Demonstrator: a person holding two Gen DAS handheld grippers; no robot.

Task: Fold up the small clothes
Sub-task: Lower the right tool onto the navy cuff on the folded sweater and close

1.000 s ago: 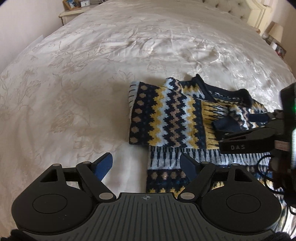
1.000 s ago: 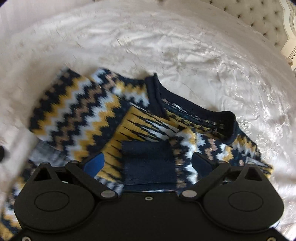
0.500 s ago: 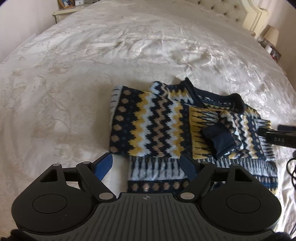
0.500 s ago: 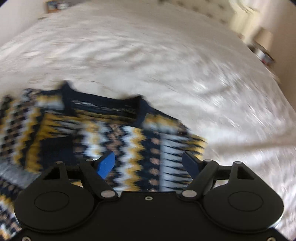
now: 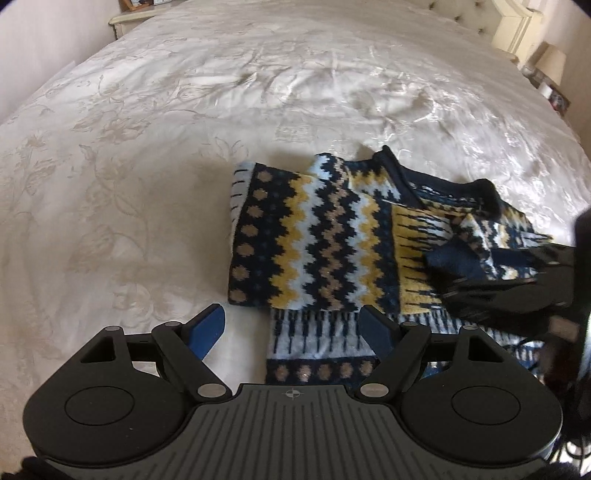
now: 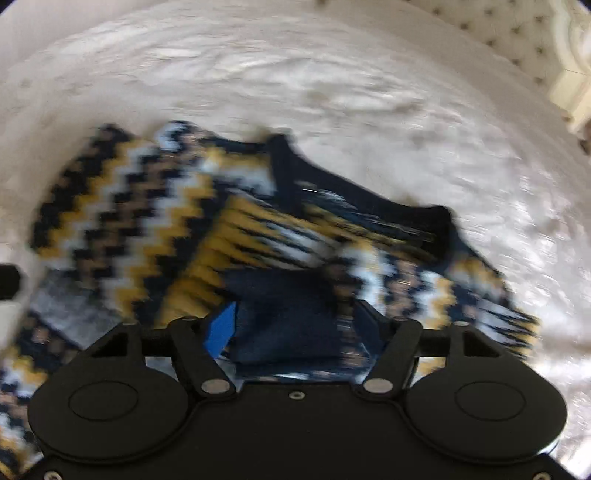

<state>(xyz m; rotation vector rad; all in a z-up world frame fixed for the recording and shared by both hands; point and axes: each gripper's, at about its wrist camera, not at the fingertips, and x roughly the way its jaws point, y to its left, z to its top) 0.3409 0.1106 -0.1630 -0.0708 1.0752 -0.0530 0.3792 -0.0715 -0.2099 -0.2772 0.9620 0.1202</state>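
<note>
A patterned knit sweater [image 5: 325, 243] in navy, yellow and pale blue lies partly folded on a bed's cream floral bedspread [image 5: 147, 147], one sleeve doubled across the chest. The left tongs [image 5: 291, 325] hang spread and empty above the sweater's lower left corner, gripping nothing. The right tongs [image 6: 295, 325] reach in at the garment's right side, their jaws closing around the navy cuff [image 6: 284, 314] of the other sleeve; the cuff sits between the blue pads [image 6: 221, 328], though motion blur hides whether they yet press it. A tufted headboard [image 5: 476, 11] stands beyond.
</note>
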